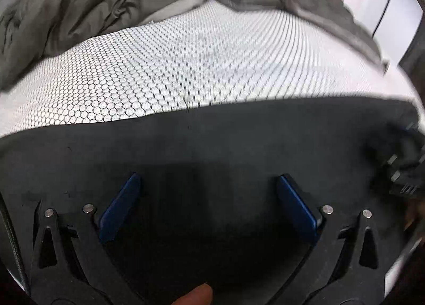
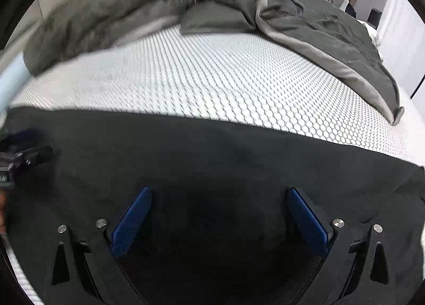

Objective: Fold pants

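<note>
Black pants (image 1: 212, 140) lie flat on a white honeycomb-patterned mattress (image 1: 186, 66); they also fill the lower half of the right wrist view (image 2: 212, 151). My left gripper (image 1: 208, 180) is open, its blue pads (image 1: 120, 206) spread wide just above the black cloth. My right gripper (image 2: 219, 192) is open too, blue pads (image 2: 132, 220) wide over the cloth. Each gripper shows at the other view's edge: the right one (image 1: 401, 169), the left one (image 2: 21, 159). Nothing is held.
A rumpled olive-grey duvet (image 1: 93, 5) is piled along the far side of the mattress and runs down the right side (image 2: 332, 34). A pillow (image 2: 212, 21) lies at the far edge. A white wall and doorway (image 1: 385, 7) stand beyond.
</note>
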